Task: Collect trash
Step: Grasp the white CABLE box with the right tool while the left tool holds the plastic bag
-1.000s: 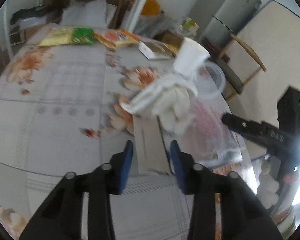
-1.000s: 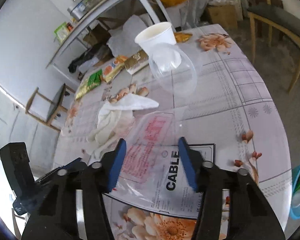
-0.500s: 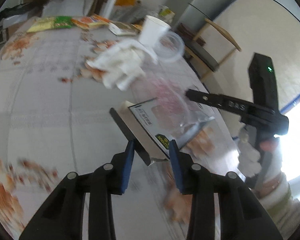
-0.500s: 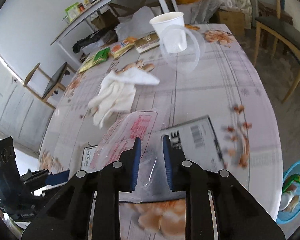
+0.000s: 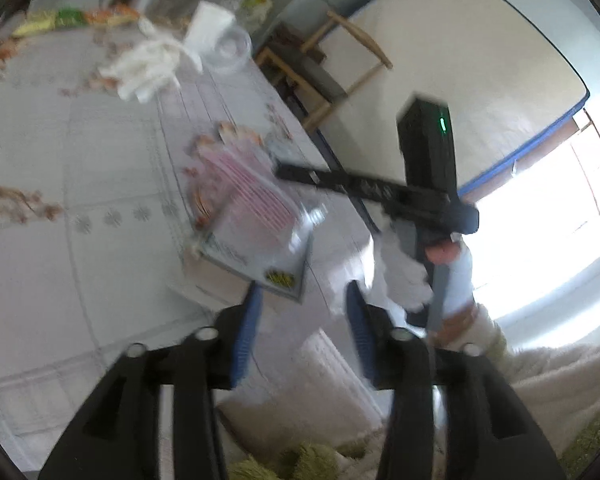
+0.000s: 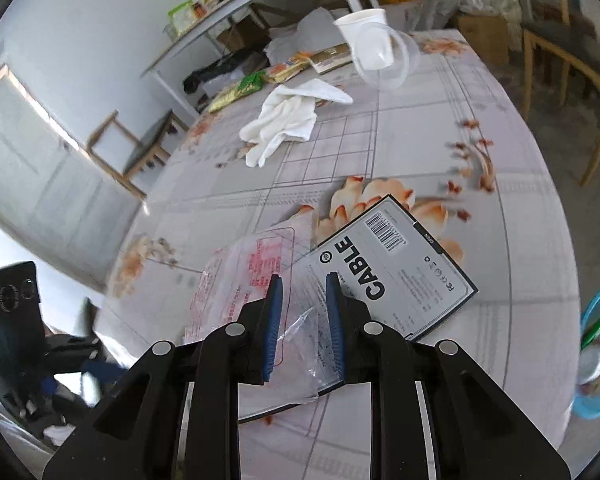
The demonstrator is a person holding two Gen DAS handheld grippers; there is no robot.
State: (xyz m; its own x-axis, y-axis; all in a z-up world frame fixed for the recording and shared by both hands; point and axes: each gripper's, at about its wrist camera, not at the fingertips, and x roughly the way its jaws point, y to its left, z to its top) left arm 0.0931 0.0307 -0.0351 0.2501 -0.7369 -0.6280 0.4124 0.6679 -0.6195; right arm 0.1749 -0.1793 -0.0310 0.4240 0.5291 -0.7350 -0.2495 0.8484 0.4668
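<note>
A clear plastic bag with red print [image 6: 256, 264] lies over a flat grey "CABLE" box [image 6: 396, 264] on the flowered tablecloth [image 6: 420, 152]. My right gripper [image 6: 302, 312] has its jaws narrowed around the bag's crumpled near edge; blue pads sit on both sides of the plastic. In the left wrist view the bag [image 5: 252, 204] and box [image 5: 276, 276] lie near the table edge. My left gripper [image 5: 302, 312] is open and empty, just short of the box corner. The right gripper's body [image 5: 380, 192] crosses that view.
A white cloth [image 6: 288, 120], a white paper cup [image 6: 366, 36] and a clear plastic cup [image 6: 392, 60] lie at the far end, with snack wrappers [image 6: 256, 84] behind. A blue basin [image 6: 598, 348] with trash sits below on the right. Wooden chairs [image 6: 568, 60] stand beside the table.
My left gripper let go of the box, opened and drew back off the table edge. My right gripper stayed narrowed on the bag's edge. The box now lies flat.
</note>
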